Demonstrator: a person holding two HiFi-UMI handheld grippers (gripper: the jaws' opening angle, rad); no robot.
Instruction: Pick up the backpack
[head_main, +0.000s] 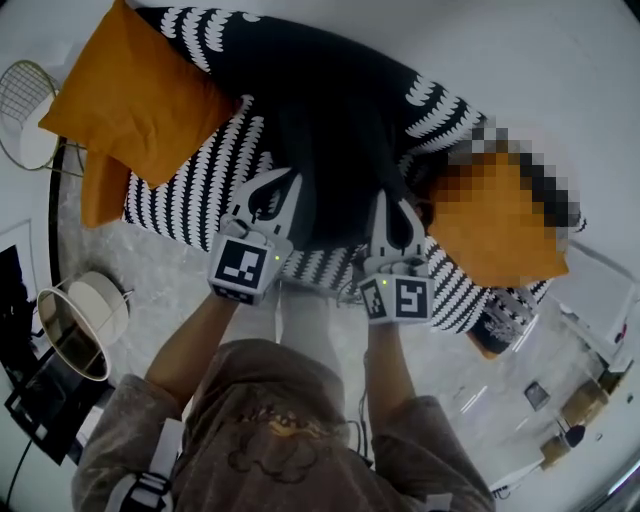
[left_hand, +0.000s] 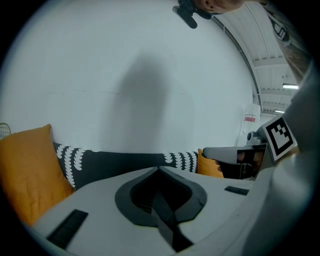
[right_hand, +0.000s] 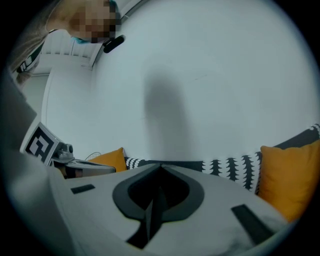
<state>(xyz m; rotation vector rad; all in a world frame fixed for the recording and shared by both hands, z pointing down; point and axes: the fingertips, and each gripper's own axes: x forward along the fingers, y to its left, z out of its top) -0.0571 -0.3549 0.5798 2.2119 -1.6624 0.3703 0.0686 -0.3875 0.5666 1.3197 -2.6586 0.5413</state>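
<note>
Over sofa (head_main: 195, 205): left gripper (head_main: 273, 186), right gripper (head_main: 396, 205), both closed; one dark backpack (head_main: 330, 150).

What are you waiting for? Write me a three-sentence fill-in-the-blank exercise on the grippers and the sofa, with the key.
1. The left gripper and right gripper both have their jaws ____, with nothing between them.
2. The big cushion at the head view's left is ____ in colour.
3. The dark backpack lies on a cover patterned in black and ____.
Missing words: shut; orange; white.
</note>
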